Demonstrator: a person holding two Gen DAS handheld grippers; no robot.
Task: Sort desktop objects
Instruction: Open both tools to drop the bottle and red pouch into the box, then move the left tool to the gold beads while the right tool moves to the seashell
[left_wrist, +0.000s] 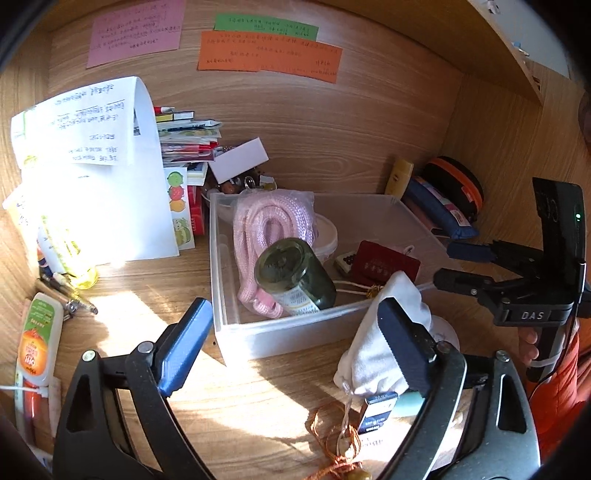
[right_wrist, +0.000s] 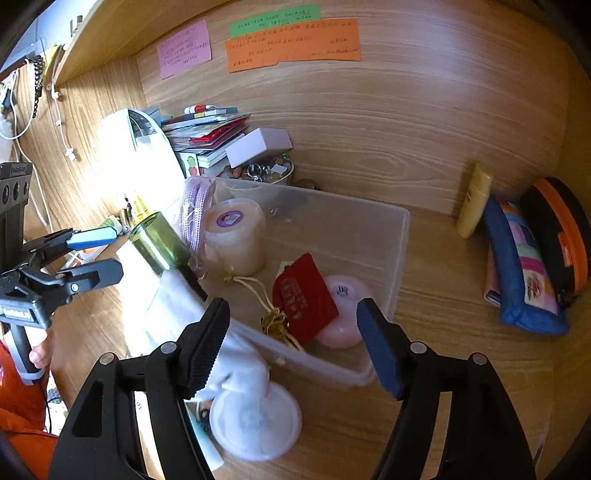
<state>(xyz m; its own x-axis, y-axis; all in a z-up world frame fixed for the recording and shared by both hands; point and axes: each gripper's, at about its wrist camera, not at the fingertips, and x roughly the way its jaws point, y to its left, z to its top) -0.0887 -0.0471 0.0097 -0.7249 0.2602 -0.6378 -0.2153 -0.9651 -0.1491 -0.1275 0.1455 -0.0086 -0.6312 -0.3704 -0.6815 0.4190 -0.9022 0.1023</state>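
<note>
A clear plastic bin (left_wrist: 258, 332) (right_wrist: 399, 236) stands on the wooden desk. It holds a pink rope (left_wrist: 258, 229), a dark green glass jar (left_wrist: 295, 277) (right_wrist: 159, 243) lying on its side, a cream tub (right_wrist: 236, 236), a red tag (left_wrist: 384, 266) (right_wrist: 303, 299) with gold cord and a pink round case (right_wrist: 343, 317). A white cloth pouch (left_wrist: 384, 339) (right_wrist: 236, 365) lies by the bin's near corner. My left gripper (left_wrist: 291, 350) is open in front of the bin, its right finger against the pouch. My right gripper (right_wrist: 295, 343) is open over the bin's near edge.
A white round lid (right_wrist: 258, 424), a small blue box (left_wrist: 376, 413) and orange cord (left_wrist: 340, 443) lie near the pouch. Stacked books and papers (left_wrist: 188, 140) stand at the back left, a blue pencil case (right_wrist: 524, 273), an orange-black case (right_wrist: 561, 229) and a yellow tube (right_wrist: 474, 199) at the right.
</note>
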